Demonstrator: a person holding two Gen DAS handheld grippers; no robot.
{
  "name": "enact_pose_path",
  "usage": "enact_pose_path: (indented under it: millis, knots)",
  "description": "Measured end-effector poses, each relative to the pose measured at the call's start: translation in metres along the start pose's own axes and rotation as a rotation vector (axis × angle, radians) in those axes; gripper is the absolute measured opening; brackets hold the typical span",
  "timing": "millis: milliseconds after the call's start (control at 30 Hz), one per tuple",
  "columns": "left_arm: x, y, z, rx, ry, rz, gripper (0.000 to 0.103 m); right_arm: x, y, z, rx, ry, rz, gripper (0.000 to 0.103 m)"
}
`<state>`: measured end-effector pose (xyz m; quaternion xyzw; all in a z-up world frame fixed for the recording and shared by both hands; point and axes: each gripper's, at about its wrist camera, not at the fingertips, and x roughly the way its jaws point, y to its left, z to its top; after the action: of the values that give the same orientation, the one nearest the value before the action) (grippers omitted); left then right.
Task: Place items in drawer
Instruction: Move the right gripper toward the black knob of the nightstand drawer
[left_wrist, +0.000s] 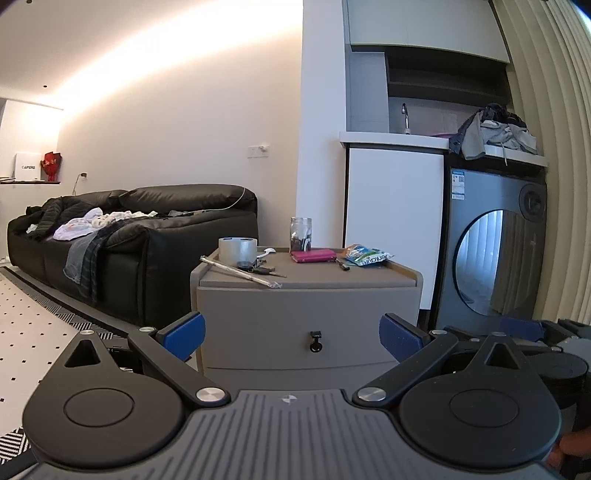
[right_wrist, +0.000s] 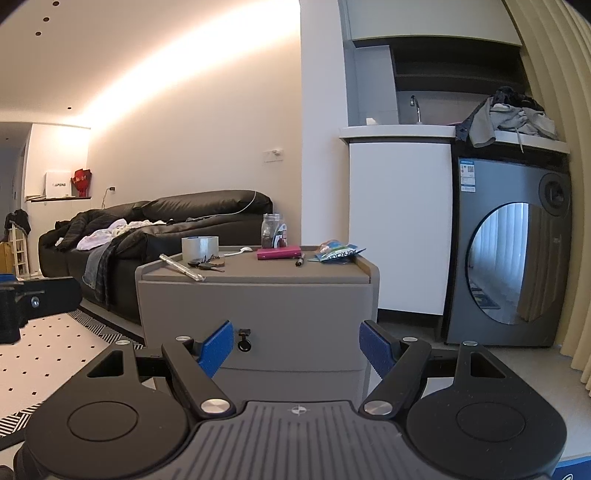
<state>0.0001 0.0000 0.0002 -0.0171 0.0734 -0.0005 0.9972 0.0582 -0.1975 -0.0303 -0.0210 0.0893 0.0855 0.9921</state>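
Both grippers hang in front of a grey cabinet (left_wrist: 306, 314), each spread wide with nothing between its blue pads: the left gripper (left_wrist: 291, 336) is level with the upper drawer (left_wrist: 258, 325), and the right gripper (right_wrist: 295, 345) faces the same drawer front from a little to the side. That drawer is closed, its small black pull (left_wrist: 315, 341) hanging at the middle of the front, and a second closed drawer sits below it. The loose items all lie on the cabinet top: a roll of tape (left_wrist: 237, 250), a long clear tube (left_wrist: 240, 272) pointing toward the front corner, a bunch of keys (left_wrist: 258, 268), a glass jar (left_wrist: 300, 233) with dark contents I cannot make out, a pink wallet (left_wrist: 313, 256), a marker (left_wrist: 342, 266) and a green-and-blue snack bag (left_wrist: 365, 255). What the drawers hold cannot be seen. With the items on top and the drawer shut, I judge the job at the stage of getting the drawer open; that calls for pinching the small pull squarely and drawing it straight out, while the other gripper stays free for an item.
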Motion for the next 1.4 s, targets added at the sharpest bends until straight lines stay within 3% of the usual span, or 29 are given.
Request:
enact_pose_path:
  millis: [867,1400]
  knots:
    - [0.072,0.024,0.001,0.017,0.026,-0.024,0.103,0.064,0.019,-0.005,-0.009,0.047,0.029,0.079]
    - [0.120,0.051,-0.017,0.054,-0.021,-0.055,0.103,0.110,0.033,-0.008,-0.034,0.034,0.038,0.079]
